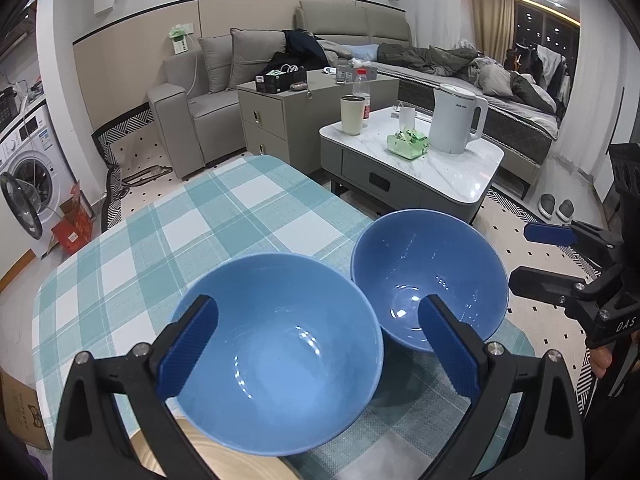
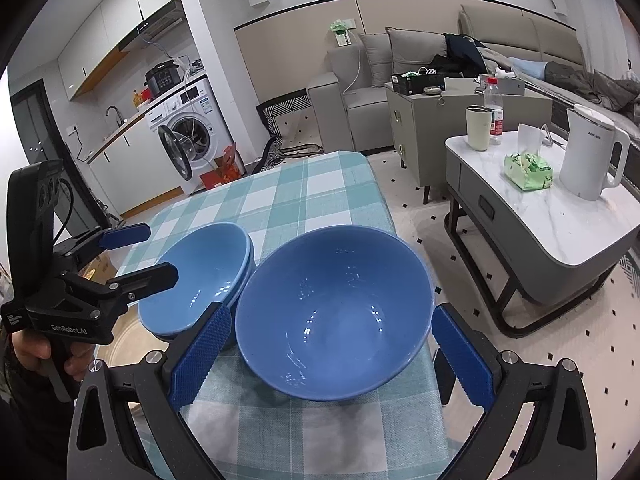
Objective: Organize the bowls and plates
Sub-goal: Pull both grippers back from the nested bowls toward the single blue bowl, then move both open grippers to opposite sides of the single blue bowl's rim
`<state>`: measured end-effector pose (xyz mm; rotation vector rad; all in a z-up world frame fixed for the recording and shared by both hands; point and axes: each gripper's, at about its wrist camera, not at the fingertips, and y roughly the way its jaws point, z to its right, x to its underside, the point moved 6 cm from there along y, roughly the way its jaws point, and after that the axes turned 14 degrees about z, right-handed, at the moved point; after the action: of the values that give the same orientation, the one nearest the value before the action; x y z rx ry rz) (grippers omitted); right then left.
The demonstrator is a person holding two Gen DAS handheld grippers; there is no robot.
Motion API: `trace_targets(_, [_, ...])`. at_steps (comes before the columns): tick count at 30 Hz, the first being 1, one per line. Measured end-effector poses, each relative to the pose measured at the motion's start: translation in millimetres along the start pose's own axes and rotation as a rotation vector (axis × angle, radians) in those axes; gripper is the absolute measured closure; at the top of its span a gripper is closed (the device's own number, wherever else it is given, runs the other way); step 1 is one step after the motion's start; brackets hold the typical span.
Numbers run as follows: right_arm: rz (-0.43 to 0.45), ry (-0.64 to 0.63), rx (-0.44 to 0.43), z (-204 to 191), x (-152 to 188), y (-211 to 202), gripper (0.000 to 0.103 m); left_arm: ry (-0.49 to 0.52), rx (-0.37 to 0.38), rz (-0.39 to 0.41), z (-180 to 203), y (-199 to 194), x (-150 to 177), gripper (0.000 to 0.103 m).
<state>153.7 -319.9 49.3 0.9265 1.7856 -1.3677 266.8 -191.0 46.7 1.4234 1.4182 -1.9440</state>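
Nearest the left wrist camera, the blue pads of the left hand-held gripper (image 1: 316, 348) stand wide apart above a stack of light blue bowls (image 1: 276, 356), gripping nothing. The stack sits partly on a beige plate (image 1: 224, 460) at the near edge of the bench (image 1: 168, 236), which is covered by a teal checked cloth. Just beside the stack, rims close, a single darker blue bowl (image 1: 430, 276) stands on the cloth near the bench's right edge.

The right wrist view shows what the left cannot: the stack (image 2: 200, 276) is two bowls nested, a second rim visible under the first, and the single bowl (image 2: 334, 316) sits framed by the spread fingers of the right hand-held gripper (image 2: 332, 360), also open and holding nothing. It also shows the left hand-held gripper (image 2: 156, 254) from the side, its fingers apart over the stack, with a person's hand (image 2: 36, 350) on the grip.

Only the left view shows the plate clearly; the right view catches just a pale patch of it.

A white kettle (image 1: 456, 118) stands on a marble coffee table (image 1: 452, 176) beyond the bench.
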Motion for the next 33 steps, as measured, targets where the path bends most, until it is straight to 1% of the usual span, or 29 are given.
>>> trace_targets(10, [-0.031,0.043,0.023,22,5,5,0.001,0.032,0.036,-0.037,17,22,-1,0.002])
trace_targets(15, [-0.053,0.036,0.026,24,10,9,0.001,0.048,0.049,-0.062,24,36,0,0.002])
trace_targets(25, [-0.087,0.039,0.027,29,18,16,0.001,0.054,0.088,-0.083,32,55,-4,0.002])
trace_targets(33, [-0.117,0.024,0.025,29,22,21,0.001,0.066,0.097,-0.109,36,66,-2,0.002])
